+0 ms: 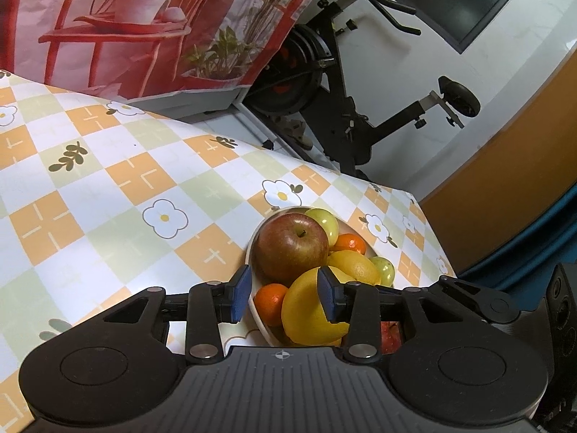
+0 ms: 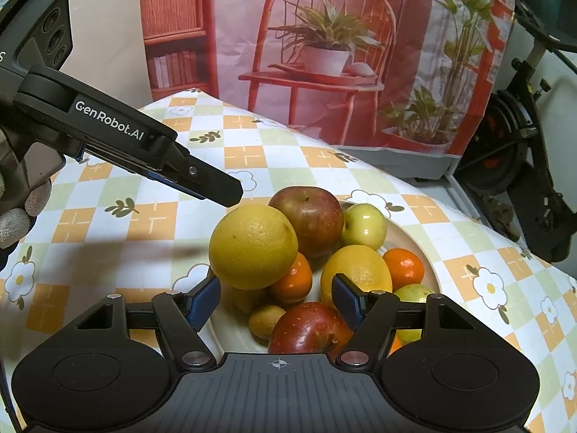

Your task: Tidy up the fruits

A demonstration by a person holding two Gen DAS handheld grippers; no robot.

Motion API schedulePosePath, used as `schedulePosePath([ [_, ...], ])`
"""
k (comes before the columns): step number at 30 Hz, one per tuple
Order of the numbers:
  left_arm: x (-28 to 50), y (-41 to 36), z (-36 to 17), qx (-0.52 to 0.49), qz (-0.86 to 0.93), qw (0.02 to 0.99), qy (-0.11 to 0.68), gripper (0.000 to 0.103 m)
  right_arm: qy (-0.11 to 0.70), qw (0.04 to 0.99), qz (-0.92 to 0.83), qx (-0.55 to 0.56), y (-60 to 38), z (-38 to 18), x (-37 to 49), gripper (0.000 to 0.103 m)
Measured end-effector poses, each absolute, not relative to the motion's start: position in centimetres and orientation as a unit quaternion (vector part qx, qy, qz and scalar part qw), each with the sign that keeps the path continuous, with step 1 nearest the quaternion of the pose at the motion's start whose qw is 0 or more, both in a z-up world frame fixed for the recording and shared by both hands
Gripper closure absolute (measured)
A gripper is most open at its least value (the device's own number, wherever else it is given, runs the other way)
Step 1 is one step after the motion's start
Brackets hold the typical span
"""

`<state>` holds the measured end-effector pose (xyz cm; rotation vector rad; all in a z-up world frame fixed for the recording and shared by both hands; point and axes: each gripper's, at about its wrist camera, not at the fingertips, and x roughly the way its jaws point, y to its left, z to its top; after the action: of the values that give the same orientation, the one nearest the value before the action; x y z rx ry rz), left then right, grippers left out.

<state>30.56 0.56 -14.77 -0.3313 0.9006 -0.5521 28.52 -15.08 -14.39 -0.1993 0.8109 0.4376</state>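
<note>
Fruits (image 2: 306, 223) glossy and round, heaped in smooth white bowl (image 2: 414, 241), checked tablecloth (image 2: 151, 216)

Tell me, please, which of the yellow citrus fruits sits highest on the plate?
The large yellow citrus at the plate's left edge: it rests atop other fruit, beside the red apple; the other one lies lower, mid-plate.
</note>
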Motion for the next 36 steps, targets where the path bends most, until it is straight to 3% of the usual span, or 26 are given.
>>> schedulePosePath([
  [7, 30.1, 0.8, -14.3, -0.151, -0.252, 0.857, 0.424, 0.058, 0.384, 0.894, 0.209, -0.096, -15.1, -13.9, 28.1, 0.038],
  [13, 28.9, 1.1, -12.6, -0.124, -0.237, 0.876, 0.400, 0.048, 0.370, 0.904, 0.196, -0.089, -15.8, -12.9, 27.1, 0.037],
  [14, 28.6, 1.1, -12.2, -0.118, -0.235, 0.881, 0.394, 0.046, 0.366, 0.907, 0.192, -0.086, -16.1, -12.7, 26.9, 0.034],
  [18, 27.0, 1.4, -10.6, -0.096, -0.233, 0.895, 0.368, 0.019, 0.347, 0.919, 0.174, -0.062, -17.6, -11.6, 25.8, 0.018],
  [24, 24.0, 1.6, -8.4, -0.056, -0.202, 0.920, 0.330, 0.004, 0.321, 0.937, 0.138, -0.007, -20.7, -10.1, 23.9, 0.000],
  [36, 19.0, 1.8, -5.4, -0.054, -0.162, 0.941, 0.294, 0.000, 0.287, 0.949, 0.107, 0.072, -23.8, -8.0, 18.5, 0.000],
])
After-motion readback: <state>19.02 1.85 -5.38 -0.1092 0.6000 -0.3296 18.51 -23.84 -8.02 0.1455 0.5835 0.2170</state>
